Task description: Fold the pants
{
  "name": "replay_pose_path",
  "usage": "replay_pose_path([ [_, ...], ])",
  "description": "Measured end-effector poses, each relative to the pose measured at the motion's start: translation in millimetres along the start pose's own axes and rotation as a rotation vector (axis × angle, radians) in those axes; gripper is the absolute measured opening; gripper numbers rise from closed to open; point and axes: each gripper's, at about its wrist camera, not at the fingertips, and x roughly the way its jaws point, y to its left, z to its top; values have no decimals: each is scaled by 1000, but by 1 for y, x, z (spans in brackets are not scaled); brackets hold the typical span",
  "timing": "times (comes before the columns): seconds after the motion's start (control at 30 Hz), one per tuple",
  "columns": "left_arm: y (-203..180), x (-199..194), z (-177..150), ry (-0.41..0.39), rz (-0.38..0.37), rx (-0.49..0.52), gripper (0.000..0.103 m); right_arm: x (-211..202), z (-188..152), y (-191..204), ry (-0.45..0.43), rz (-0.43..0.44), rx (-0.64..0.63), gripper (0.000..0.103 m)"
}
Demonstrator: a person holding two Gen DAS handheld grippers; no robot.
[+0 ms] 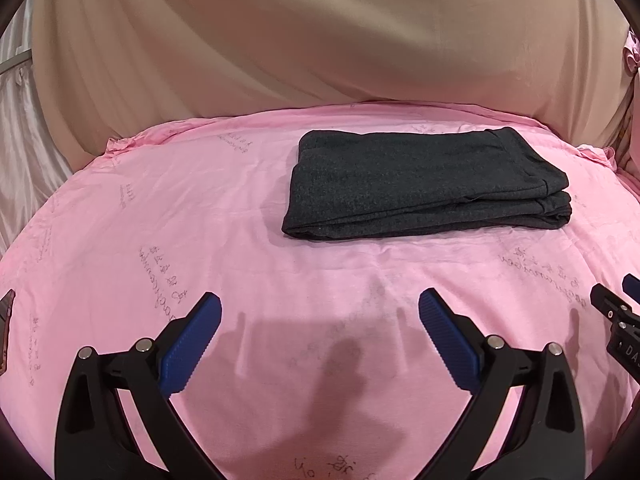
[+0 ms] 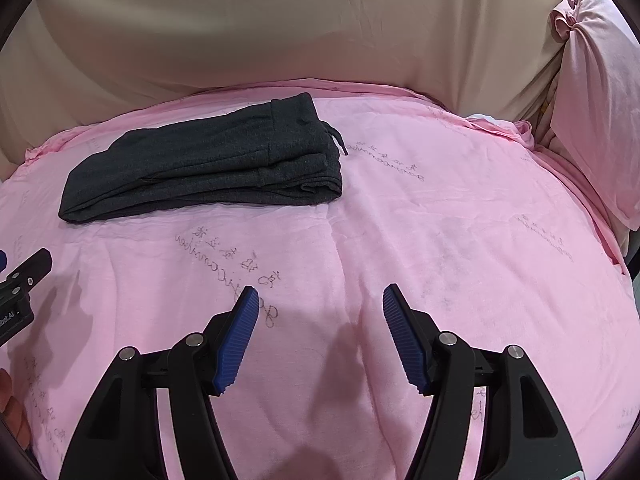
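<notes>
Pants (image 1: 424, 184) dark charcoal grey; sheet (image 1: 200, 208) pink, faint script print; curtain (image 1: 280, 32) beige.

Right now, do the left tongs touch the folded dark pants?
Apart. The left wrist view shows the left tongs open and empty, with bare pink sheet between them and the pants.

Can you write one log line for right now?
pants: folded, on pink sheet | left gripper: open, empty | right gripper: open, empty
</notes>
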Motion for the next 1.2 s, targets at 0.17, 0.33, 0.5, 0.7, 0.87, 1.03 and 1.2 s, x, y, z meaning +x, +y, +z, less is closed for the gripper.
replay_pose_path([
  [0.17, 0, -1, 0, -6, -27, -5, 97, 0, 1, 0, 0, 1, 0, 63],
  [0.33, -2, -2, 0, -14, -32, 2, 97, 1, 0, -1, 3, 1, 0, 63],
  [0.5, -3, -1, 1, -11, -29, -2, 97, 1, 0, 0, 5, 0, 0, 63],
  [0.7, -2, -1, 0, -14, -26, -2, 97, 1, -1, -1, 5, 0, 1, 63],
  [0.87, -2, -2, 0, -16, -25, 1, 97, 2, 0, -2, 6, 3, -1, 63],
  [1.03, -2, -2, 0, -17, -22, 0, 97, 3, 0, -2, 6, 3, -2, 64],
  [1.2, -1, 1, 1, 3, 2, 6, 97, 2, -1, -3, 6, 3, -1, 64],
])
